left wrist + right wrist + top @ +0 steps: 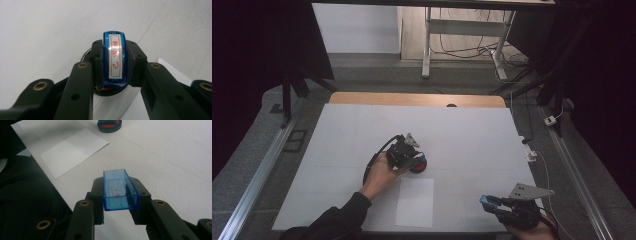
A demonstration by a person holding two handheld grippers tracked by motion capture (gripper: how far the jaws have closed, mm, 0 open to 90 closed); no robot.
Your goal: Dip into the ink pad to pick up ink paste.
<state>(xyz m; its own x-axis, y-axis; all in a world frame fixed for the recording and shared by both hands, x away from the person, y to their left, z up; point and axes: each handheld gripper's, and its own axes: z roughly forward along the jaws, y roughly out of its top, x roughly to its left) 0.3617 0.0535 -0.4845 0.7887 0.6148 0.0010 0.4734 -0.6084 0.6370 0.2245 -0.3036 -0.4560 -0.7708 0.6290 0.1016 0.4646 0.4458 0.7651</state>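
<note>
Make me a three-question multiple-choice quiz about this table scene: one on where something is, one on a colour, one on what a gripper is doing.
1. Where is the paper sheet?
A. At the table's near edge, between the two grippers
B. At the far edge
C. On the floor

2. What colour is the stamp in the left gripper?
A. Green
B. Blue
C. Yellow

3. What is the right gripper doing?
A. Standing open with nothing in it
B. Pressing on the paper
C. Holding the cap

Answers:
1. A: in the high view the paper lies near the person, with a gripper to each side.
2. B: the left gripper view shows a blue body with a red-lettered label, set over the ink pad.
3. C: the right gripper view shows the clear blue, box-shaped cap clamped between the jaws.
</note>
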